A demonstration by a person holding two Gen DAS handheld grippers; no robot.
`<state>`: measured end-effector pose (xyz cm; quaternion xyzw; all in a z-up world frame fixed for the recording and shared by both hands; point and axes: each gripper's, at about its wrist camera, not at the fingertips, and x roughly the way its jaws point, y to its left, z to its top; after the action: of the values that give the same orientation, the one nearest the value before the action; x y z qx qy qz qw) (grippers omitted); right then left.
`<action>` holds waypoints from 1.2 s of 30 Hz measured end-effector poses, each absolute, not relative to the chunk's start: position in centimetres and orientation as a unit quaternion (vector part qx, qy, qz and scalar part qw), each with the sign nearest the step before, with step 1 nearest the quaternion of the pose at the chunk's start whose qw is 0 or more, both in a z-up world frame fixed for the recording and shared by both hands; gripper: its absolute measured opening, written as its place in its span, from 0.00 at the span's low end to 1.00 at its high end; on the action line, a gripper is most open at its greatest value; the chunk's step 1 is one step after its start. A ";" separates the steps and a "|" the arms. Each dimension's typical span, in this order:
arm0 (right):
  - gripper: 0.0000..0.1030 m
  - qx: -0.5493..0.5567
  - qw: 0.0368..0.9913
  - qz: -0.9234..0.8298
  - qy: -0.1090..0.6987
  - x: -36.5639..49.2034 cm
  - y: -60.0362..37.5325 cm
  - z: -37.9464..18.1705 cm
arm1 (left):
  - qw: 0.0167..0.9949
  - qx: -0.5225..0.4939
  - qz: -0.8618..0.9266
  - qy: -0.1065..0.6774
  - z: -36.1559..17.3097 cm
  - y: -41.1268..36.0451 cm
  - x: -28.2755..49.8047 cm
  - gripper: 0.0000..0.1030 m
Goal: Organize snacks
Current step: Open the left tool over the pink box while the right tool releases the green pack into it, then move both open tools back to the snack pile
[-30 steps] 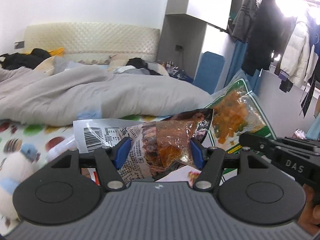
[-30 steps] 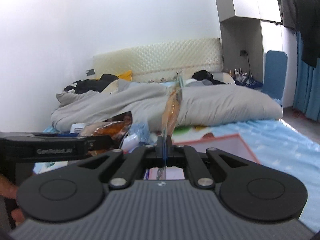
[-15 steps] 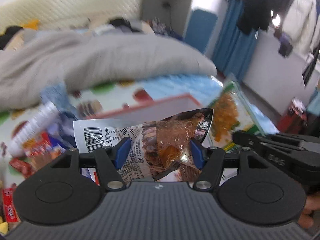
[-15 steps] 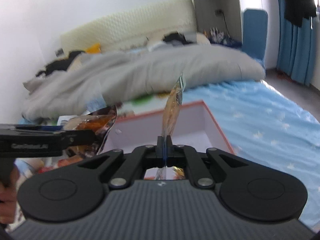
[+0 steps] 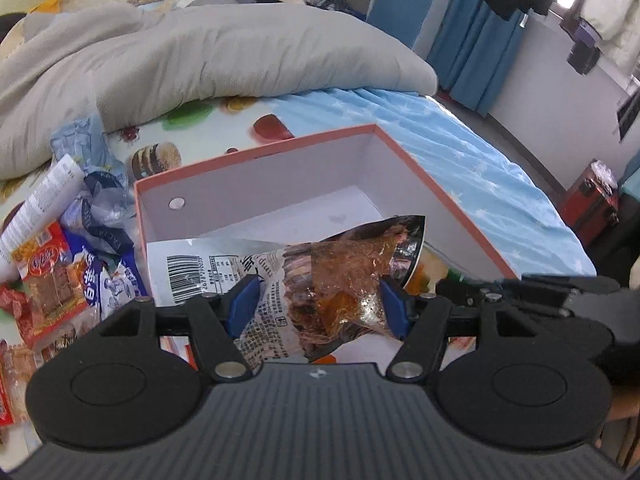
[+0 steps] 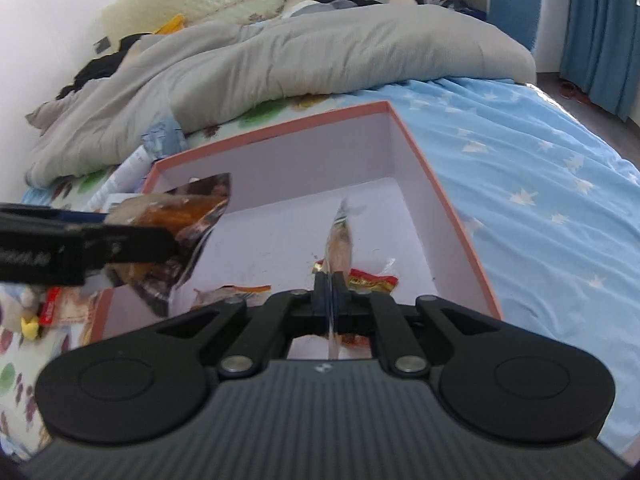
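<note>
My left gripper (image 5: pixel 318 300) is shut on a clear snack pouch (image 5: pixel 320 276) with brown-orange contents and a barcode, held above the left side of the open pink-rimmed box (image 5: pixel 280 152). My right gripper (image 6: pixel 330 292) is shut on the edge of a thin green-trimmed snack packet (image 6: pixel 339 240), seen edge-on, held over the middle of the box (image 6: pixel 440 200). The left gripper and its pouch (image 6: pixel 180 216) show at the left of the right wrist view. The right gripper's black body (image 5: pixel 560 292) shows at the right of the left wrist view.
Small snack packets (image 6: pixel 370 280) lie on the box's white floor. A pile of loose snacks (image 5: pixel 52 272) lies on the bed left of the box. A grey duvet (image 5: pixel 220 48) is bunched behind it. Blue star-print sheet (image 6: pixel 540 168) lies to the right.
Both grippers have tilted down and moved forward over the box, each still holding its packet. The box's inside has come into full view.
</note>
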<state>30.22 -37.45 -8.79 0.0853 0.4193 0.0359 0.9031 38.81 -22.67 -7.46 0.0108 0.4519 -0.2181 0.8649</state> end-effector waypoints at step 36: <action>0.37 0.082 0.959 0.120 0.243 24.4 -28.1 4.4 | 0.955 -0.052 -0.140 0.257 6.5 -3.6 26.3 0.81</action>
<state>24.39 -28.10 4.41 0.0815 0.2428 0.1201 0.9592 26.30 -3.56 6.53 -0.0520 0.2572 -0.1402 0.9547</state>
